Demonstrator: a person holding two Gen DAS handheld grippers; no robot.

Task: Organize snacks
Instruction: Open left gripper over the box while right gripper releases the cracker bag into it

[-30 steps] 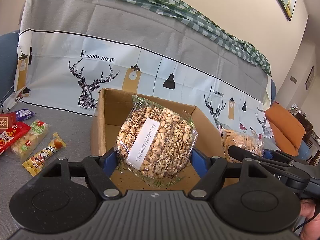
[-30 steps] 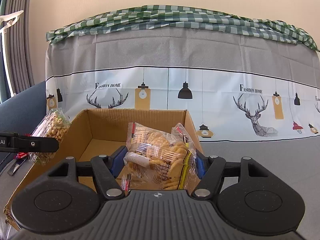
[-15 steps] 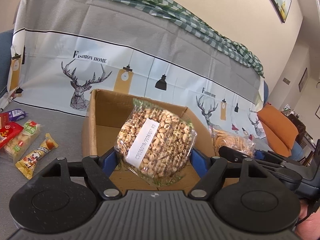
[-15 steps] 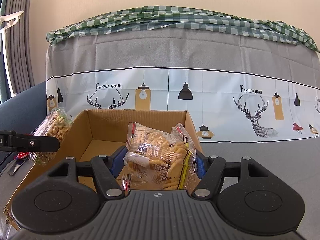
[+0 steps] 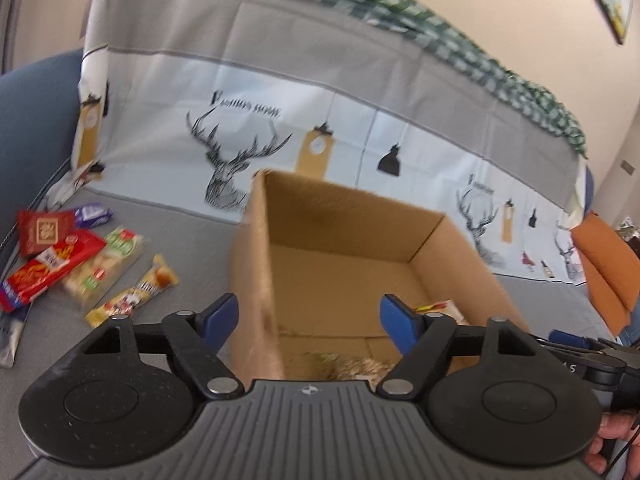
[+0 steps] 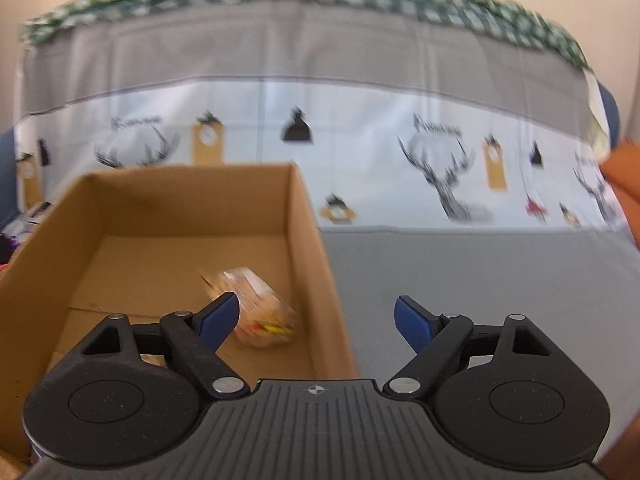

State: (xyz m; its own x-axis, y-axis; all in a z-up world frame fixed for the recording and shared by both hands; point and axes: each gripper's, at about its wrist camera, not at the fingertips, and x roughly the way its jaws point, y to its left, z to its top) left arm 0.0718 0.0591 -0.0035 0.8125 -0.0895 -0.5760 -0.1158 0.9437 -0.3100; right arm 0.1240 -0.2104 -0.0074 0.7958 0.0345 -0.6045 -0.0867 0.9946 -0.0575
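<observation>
Left wrist view: loose snacks [image 5: 76,264] on grey surface at left, left gripper [image 5: 310,314] spread wide over box [image 5: 256,264], puffs bag [image 5: 356,364] on its floor. Right wrist view: biscuit bag [image 6: 256,312] lying inside box [image 6: 316,280], right gripper [image 6: 316,320] spread, holding nothing.
</observation>
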